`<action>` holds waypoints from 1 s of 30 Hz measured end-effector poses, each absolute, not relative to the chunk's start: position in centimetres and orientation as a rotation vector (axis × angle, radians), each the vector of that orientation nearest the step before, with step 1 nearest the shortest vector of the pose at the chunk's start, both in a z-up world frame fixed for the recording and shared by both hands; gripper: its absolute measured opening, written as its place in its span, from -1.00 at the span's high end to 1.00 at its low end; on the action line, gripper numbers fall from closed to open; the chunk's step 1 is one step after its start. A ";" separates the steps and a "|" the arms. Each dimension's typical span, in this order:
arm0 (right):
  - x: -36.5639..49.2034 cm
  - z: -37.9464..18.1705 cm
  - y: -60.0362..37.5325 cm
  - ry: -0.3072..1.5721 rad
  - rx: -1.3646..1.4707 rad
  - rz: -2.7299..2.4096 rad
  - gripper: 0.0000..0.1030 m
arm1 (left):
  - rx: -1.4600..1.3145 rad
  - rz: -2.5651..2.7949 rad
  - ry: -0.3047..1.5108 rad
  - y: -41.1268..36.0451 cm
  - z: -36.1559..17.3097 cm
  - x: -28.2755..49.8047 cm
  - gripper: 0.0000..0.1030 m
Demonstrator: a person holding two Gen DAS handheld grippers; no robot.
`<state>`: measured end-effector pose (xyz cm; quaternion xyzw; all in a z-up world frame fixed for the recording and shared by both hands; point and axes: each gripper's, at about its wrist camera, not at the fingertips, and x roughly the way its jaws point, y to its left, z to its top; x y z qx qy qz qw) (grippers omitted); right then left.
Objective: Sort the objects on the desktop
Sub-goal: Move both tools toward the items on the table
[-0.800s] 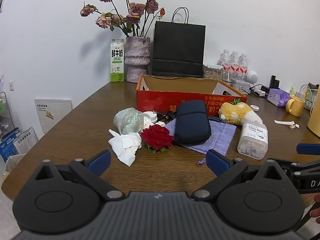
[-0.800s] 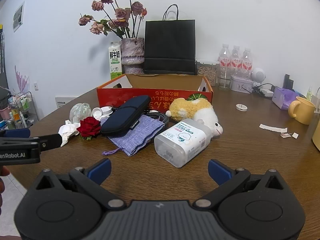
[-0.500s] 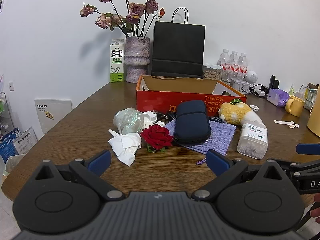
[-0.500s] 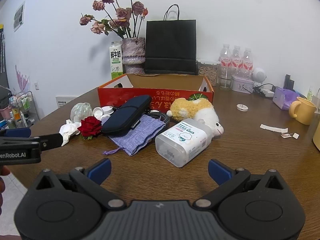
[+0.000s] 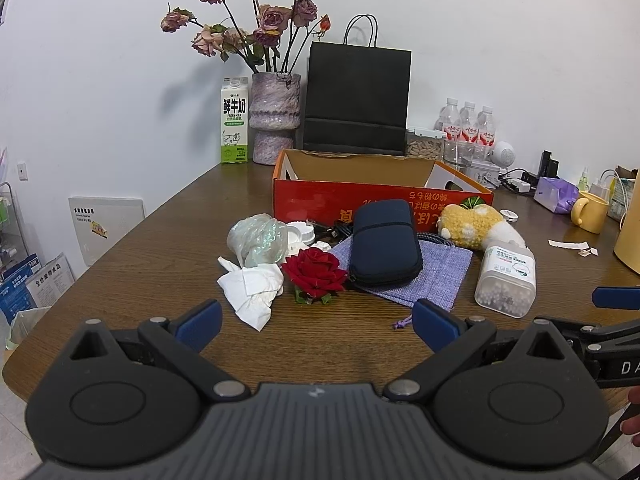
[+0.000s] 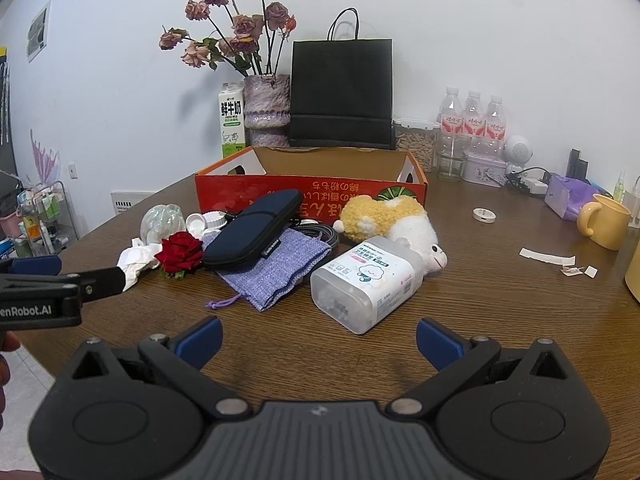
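Left tool and right tool spread wide, gripping nothing, above bare brown wooden surface. Ahead of right tool: clear plastic white-labelled jar lying down, long axis running away rightward. Beyond: open red cardboard box.

Box interior beyond both tongs: floor hidden behind front wall. Cable mostly covered by navy case and pouch. Right tongs cut by frame edge. Bottle label text unreadable.
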<state>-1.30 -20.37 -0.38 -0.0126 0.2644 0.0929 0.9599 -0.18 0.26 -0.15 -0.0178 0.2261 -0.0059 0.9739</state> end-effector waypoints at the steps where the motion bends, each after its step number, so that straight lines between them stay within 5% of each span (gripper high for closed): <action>1: -1.3 -0.4 -20.4 0.536 -0.026 0.188 -1.00 | -0.035 -0.011 0.456 0.2 -0.1 -0.2 -1.00; 30: 1.3 -1.4 -21.8 0.571 0.013 0.164 -1.00 | -0.053 0.043 0.484 2.3 -0.4 2.4 -1.00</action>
